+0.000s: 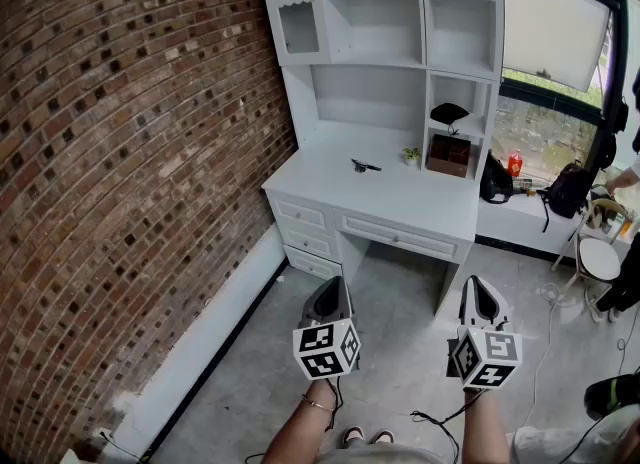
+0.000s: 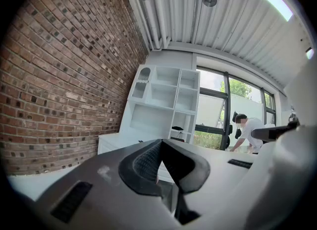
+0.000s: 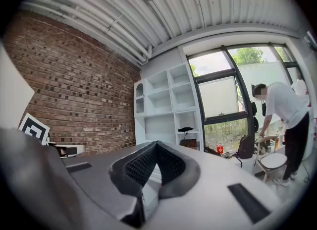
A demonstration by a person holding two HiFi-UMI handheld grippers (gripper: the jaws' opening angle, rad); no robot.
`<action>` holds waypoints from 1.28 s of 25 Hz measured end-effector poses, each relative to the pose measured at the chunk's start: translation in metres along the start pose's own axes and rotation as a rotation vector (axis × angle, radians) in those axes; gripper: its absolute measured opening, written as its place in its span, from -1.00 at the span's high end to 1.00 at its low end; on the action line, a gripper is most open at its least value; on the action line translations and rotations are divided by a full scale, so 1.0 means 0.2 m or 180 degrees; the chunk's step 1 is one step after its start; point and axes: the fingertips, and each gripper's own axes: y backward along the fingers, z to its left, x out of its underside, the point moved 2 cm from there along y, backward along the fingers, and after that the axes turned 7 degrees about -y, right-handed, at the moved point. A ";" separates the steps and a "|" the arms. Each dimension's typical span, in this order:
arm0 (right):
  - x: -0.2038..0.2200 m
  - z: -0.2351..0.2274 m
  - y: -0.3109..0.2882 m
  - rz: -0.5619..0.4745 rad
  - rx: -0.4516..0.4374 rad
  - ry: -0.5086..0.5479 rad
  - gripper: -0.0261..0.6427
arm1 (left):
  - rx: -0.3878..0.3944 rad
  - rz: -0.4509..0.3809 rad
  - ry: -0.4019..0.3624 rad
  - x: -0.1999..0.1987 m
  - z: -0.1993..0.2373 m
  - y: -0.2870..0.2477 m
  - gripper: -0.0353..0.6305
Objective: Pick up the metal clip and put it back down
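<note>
A small dark metal clip lies on the top of the white desk across the room. Both grippers are held low over the floor, well short of the desk. My left gripper is shut with nothing between its jaws, and so is my right gripper. In the left gripper view the ribbed pads meet at the tip. The right gripper view shows the same closed tip.
A brick wall runs along the left. White shelving rises above the desk, holding a brown box and a small plant. Bags sit on the window ledge; a white stool and a person are at the right.
</note>
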 end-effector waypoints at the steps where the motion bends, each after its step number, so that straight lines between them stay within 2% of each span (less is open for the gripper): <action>1: 0.00 0.00 0.00 -0.0006 -0.0008 0.0000 0.92 | -0.0005 -0.0001 0.0000 0.00 0.00 0.00 0.88; 9: 0.00 0.00 -0.01 0.0000 -0.0046 -0.0018 0.92 | -0.0038 -0.0009 -0.0035 0.00 0.01 0.00 0.88; 15: 0.07 0.02 -0.03 0.0075 -0.0184 -0.0272 0.92 | -0.0043 -0.0002 -0.0066 0.01 0.03 0.01 0.88; 21: 0.10 0.03 -0.03 0.0163 -0.0187 -0.0219 0.91 | -0.0053 0.0019 -0.0095 0.01 0.04 0.01 0.88; 23: 0.11 0.05 -0.03 0.0197 -0.0224 -0.0219 0.74 | -0.0058 0.0024 -0.0098 0.01 0.05 0.01 0.88; 27: 0.11 0.07 -0.04 0.0206 -0.0242 -0.0207 0.72 | -0.0079 0.0038 -0.0089 0.02 0.08 0.02 0.88; 32: 0.12 0.09 -0.07 0.0183 -0.0237 -0.0215 0.51 | -0.0104 0.0046 -0.0093 0.02 0.14 0.01 0.88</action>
